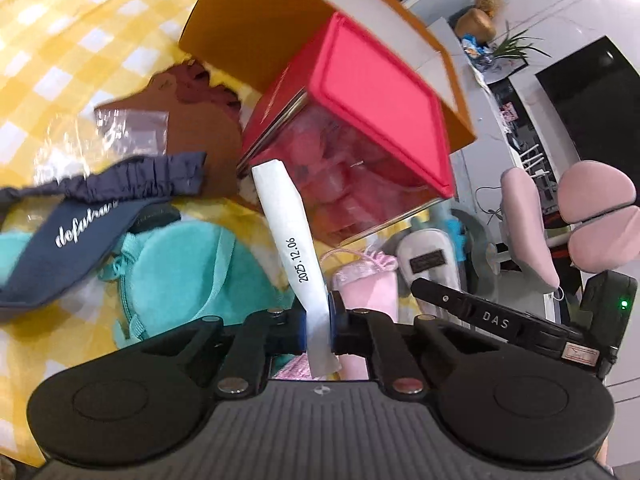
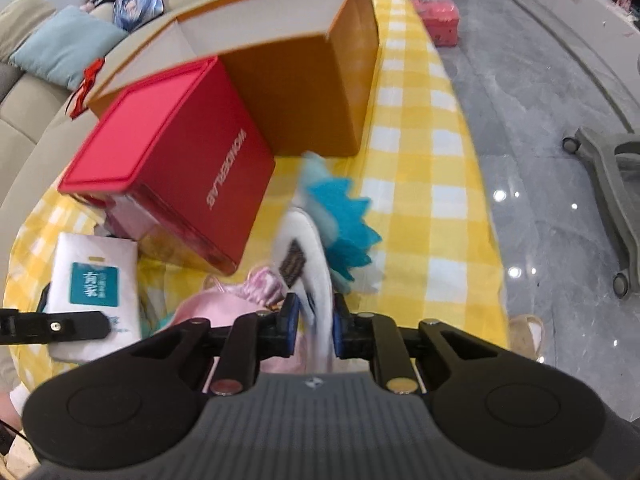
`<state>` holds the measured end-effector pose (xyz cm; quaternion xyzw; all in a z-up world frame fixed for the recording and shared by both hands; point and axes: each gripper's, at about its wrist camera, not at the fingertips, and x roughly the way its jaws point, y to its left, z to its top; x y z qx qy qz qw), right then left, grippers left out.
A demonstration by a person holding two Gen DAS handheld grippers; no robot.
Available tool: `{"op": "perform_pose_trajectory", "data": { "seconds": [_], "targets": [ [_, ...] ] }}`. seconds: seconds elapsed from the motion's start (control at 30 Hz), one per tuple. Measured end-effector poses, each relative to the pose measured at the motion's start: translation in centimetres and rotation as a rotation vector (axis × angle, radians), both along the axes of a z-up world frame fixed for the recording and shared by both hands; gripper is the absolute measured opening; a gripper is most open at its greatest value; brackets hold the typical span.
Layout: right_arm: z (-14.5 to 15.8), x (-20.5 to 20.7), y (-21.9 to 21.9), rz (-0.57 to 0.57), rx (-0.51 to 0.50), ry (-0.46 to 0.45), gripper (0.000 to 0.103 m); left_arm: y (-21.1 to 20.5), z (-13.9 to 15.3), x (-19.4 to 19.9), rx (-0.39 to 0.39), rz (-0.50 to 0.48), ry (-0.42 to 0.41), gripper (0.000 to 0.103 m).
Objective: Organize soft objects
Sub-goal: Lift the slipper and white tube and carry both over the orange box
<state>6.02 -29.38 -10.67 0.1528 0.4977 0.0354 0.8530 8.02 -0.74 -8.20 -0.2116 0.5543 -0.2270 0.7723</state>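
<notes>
My left gripper (image 1: 318,326) is shut on a white soft pack (image 1: 294,240) printed with a date, held edge-on above the table; the same pack shows in the right wrist view (image 2: 94,280). My right gripper (image 2: 314,322) is shut on a white plush pouch with blue spiky trim (image 2: 320,248); it also shows in the left wrist view (image 1: 428,260). A pink drawstring bag (image 2: 240,304) lies beneath it. A navy visor (image 1: 80,220), a teal pouch (image 1: 180,276) and a brown cloth (image 1: 192,120) lie on the yellow checked cloth (image 1: 60,60).
A red-lidded clear box (image 2: 172,160) stands before an open orange box (image 2: 296,92) with a white inside. A sofa with a blue cushion (image 2: 60,48) is at the left. A chair base (image 2: 612,192) and a red box (image 2: 438,20) are on the grey floor.
</notes>
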Motion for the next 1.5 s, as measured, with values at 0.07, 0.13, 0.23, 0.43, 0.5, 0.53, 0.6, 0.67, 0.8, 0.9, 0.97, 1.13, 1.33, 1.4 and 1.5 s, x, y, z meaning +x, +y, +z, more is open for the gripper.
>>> {"op": "perform_pose_trajectory", "data": {
  "seconds": [0.07, 0.13, 0.23, 0.43, 0.5, 0.53, 0.6, 0.67, 0.8, 0.9, 0.97, 1.13, 1.33, 1.4, 1.5],
  "targets": [
    [0.4, -0.2, -0.2, -0.009, -0.002, -0.013, 0.015, 0.0, 1.2, -0.1, -0.006, -0.003, -0.015, 0.01],
    [0.5, -0.4, -0.2, -0.008, 0.001, -0.019, 0.015, -0.1, 2.3, -0.2, -0.023, -0.01, -0.034, 0.011],
    [0.5, -0.5, 0.1, 0.003, -0.003, -0.018, 0.013, -0.3, 3.7, -0.3, -0.035, -0.021, -0.063, 0.011],
    [1.0, -0.7, 1.0, 0.03, -0.046, -0.046, 0.003, 0.1, 5.8, -0.5, -0.061, -0.017, -0.103, 0.011],
    [1.3, -0.9, 1.3, 0.031, -0.061, -0.063, 0.002, 0.4, 6.1, -0.5, -0.077, -0.012, -0.123, 0.01],
    [1.5, -0.9, 1.4, 0.031, -0.067, -0.066, 0.002, 0.6, 6.5, -0.6, -0.075, -0.011, -0.15, 0.01],
    [1.6, -1.0, 1.6, 0.023, -0.068, -0.066, 0.002, 0.9, 7.3, -0.7, -0.059, -0.006, -0.175, 0.01],
    [1.7, -1.0, 1.9, 0.028, -0.081, -0.076, 0.001, 1.6, 8.3, -0.7, -0.064, 0.014, -0.191, 0.01],
    [2.5, -1.4, 2.2, 0.045, -0.076, -0.117, 0.001, 2.6, 10.3, -0.8, -0.099, 0.032, -0.258, 0.01],
    [3.1, -1.6, 2.2, 0.055, -0.06, -0.132, 0.001, 3.3, 11.0, -0.4, -0.13, 0.052, -0.27, 0.01],
    [3.7, -1.8, 2.3, 0.056, -0.067, -0.141, 0.001, 3.5, 11.3, 0.0, -0.146, 0.07, -0.268, 0.01],
    [5.1, -2.1, 2.2, 0.04, -0.066, -0.17, 0.001, 3.8, 12.2, 1.0, -0.121, 0.111, -0.301, 0.01],
    [6.9, -2.1, 2.1, 0.02, -0.031, -0.204, 0.001, 3.7, 13.4, 2.3, -0.117, 0.144, -0.349, 0.01],
    [7.8, -2.1, 2.2, 0.02, -0.024, -0.22, 0.001, 3.6, 13.6, 2.8, -0.133, 0.144, -0.357, 0.01],
    [9.4, -2.1, 1.8, 0.004, -0.003, -0.263, 0.001, 3.3, 13.8, 3.4, -0.122, 0.143, -0.372, 0.01]
  ]
}}
